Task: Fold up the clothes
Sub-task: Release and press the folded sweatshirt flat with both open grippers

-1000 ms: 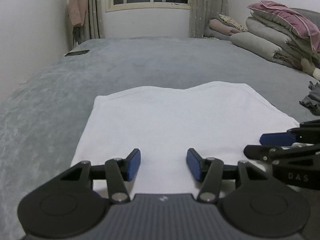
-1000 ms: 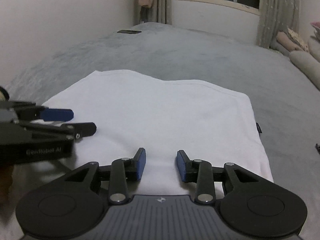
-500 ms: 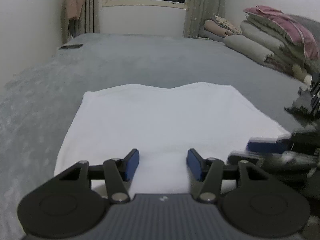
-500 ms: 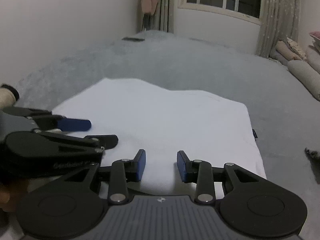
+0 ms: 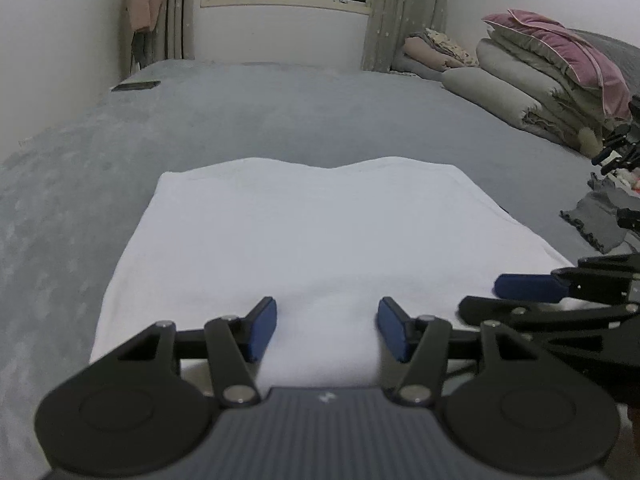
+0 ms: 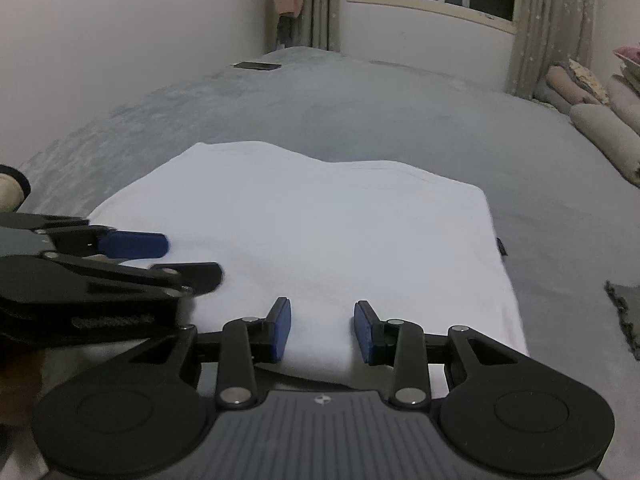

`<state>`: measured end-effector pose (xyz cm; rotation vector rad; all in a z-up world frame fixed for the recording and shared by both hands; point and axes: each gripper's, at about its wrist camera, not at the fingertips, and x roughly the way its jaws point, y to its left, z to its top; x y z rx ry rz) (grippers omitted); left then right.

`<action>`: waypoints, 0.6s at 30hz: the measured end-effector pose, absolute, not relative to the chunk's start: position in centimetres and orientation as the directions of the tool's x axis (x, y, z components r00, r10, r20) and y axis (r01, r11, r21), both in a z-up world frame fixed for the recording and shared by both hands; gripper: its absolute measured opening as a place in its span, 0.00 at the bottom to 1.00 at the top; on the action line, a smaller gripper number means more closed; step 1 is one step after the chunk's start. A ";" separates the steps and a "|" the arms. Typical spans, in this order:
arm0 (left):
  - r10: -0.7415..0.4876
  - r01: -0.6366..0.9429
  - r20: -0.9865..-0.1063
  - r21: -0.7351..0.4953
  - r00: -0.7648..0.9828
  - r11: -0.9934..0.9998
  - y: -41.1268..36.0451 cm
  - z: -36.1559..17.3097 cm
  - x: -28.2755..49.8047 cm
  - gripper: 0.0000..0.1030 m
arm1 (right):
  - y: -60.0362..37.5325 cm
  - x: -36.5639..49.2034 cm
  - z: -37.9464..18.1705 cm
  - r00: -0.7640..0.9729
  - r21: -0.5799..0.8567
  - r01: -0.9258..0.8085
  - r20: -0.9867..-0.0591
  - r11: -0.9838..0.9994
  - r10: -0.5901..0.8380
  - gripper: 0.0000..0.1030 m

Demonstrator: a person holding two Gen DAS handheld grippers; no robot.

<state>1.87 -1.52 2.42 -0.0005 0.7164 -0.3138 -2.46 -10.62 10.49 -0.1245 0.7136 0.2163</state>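
A white folded garment point(image 5: 320, 232) point(image 6: 320, 220) lies flat on the grey bed point(image 5: 280, 120). My left gripper point(image 5: 328, 312) point(image 6: 188, 258) hovers at the garment's near edge, left of the middle. Its jaws are opening, and the cloth lies under the gap between them with no pad pressing on it. My right gripper point(image 6: 322, 312) point(image 5: 480, 298) is beside it to the right, also at the near edge. It stands open at a narrower gap, with the cloth's edge between its blue pads point(image 6: 280, 328) but not pinched.
Stacked quilts and pillows point(image 5: 540, 80) fill the bed's far right. A crumpled grey garment point(image 5: 596, 224) point(image 6: 624, 304) lies right of the white one. A dark phone point(image 5: 136, 86) point(image 6: 258, 66) rests at the far left by the wall. Grey bedspread stretches beyond the garment.
The left gripper's jaws stand a little wider than a second ago. Both grippers have stayed at the garment's near edge, and the garment has not moved.
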 end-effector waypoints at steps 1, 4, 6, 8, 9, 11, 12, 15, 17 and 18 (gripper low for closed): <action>-0.283 0.280 -0.648 -0.111 0.707 0.954 -1.5 2.4 1.9 0.54 | -11.0 -2.4 10.5 0.731 -0.028 -0.240 -0.663 0.970 0.162 0.33; -0.278 0.277 -0.651 -0.107 0.707 0.955 -1.4 2.5 2.0 0.54 | -12.4 -2.5 10.5 0.714 0.018 -0.249 -0.672 0.968 0.196 0.35; -0.278 0.277 -0.652 -0.107 0.706 0.955 -1.6 2.5 2.0 0.54 | -13.4 -2.3 10.5 0.702 0.059 -0.243 -0.678 0.968 0.217 0.36; -0.279 0.273 -0.654 -0.115 0.703 0.955 -1.5 2.6 2.1 0.54 | -14.0 -2.4 10.6 0.696 0.078 -0.243 -0.681 0.967 0.230 0.36; -0.278 0.272 -0.655 -0.114 0.702 0.956 -1.5 2.6 2.2 0.54 | -14.2 -2.5 10.6 0.695 0.080 -0.242 -0.681 0.967 0.230 0.36; -0.275 0.270 -0.657 -0.112 0.702 0.956 -1.6 2.6 2.3 0.54 | -14.5 -2.7 10.8 0.695 0.080 -0.237 -0.682 0.968 0.227 0.36; -0.274 0.269 -0.657 -0.110 0.702 0.957 -1.6 2.6 2.2 0.54 | -14.6 -2.8 10.8 0.696 0.079 -0.232 -0.682 0.970 0.222 0.36; -0.270 0.267 -0.658 -0.107 0.703 0.958 -1.6 2.5 2.1 0.54 | -14.8 -3.2 11.2 0.703 0.083 -0.203 -0.681 0.976 0.205 0.37; -0.270 0.267 -0.659 -0.107 0.702 0.958 -1.6 2.5 2.1 0.54 | -15.0 -3.3 11.3 0.704 0.082 -0.196 -0.682 0.977 0.198 0.38; -0.270 0.268 -0.659 -0.108 0.702 0.957 -1.6 2.5 2.1 0.54 | -15.2 -3.4 11.3 0.705 0.082 -0.192 -0.682 0.978 0.195 0.41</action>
